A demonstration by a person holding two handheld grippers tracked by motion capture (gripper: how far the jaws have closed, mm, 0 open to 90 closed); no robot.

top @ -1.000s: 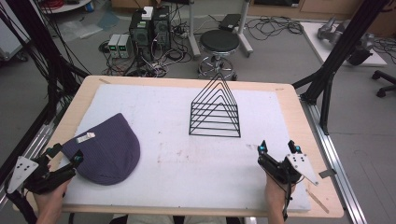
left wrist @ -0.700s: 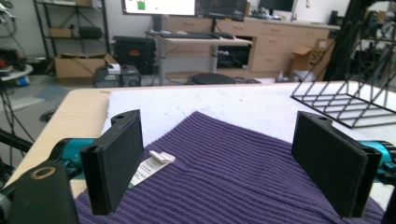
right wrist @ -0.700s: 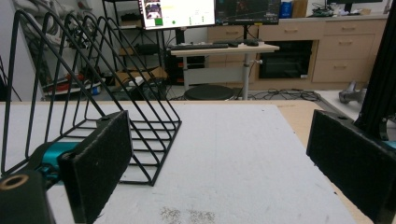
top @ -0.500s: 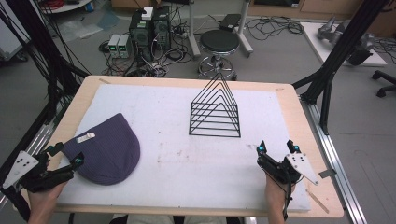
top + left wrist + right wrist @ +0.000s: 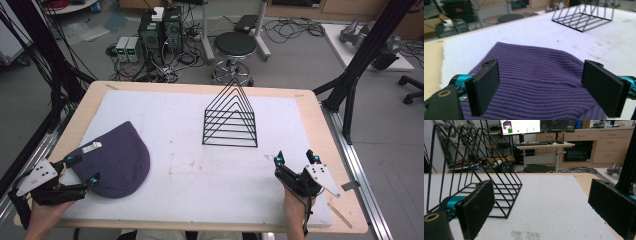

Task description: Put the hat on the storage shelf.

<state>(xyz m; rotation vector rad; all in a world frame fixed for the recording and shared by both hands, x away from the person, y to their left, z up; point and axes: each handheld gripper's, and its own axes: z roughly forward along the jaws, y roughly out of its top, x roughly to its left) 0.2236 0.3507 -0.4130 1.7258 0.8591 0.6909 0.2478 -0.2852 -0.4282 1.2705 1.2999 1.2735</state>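
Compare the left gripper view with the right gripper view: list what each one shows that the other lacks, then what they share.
Left gripper view alone: the purple ribbed beanie lying flat on the white mat, directly beneath and between the open jaws of the left tool.

Right gripper view alone: monitors on a desk, wooden drawers, and the open right tool over bare mat.

Shared: the black wire rack, the white mat and a round black stool beyond the table.

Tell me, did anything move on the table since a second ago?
The left gripper slid toward the purple hat, and its open jaws now sit over the hat's near edge without grabbing it. The hat, the wire rack and the open right gripper stayed put.
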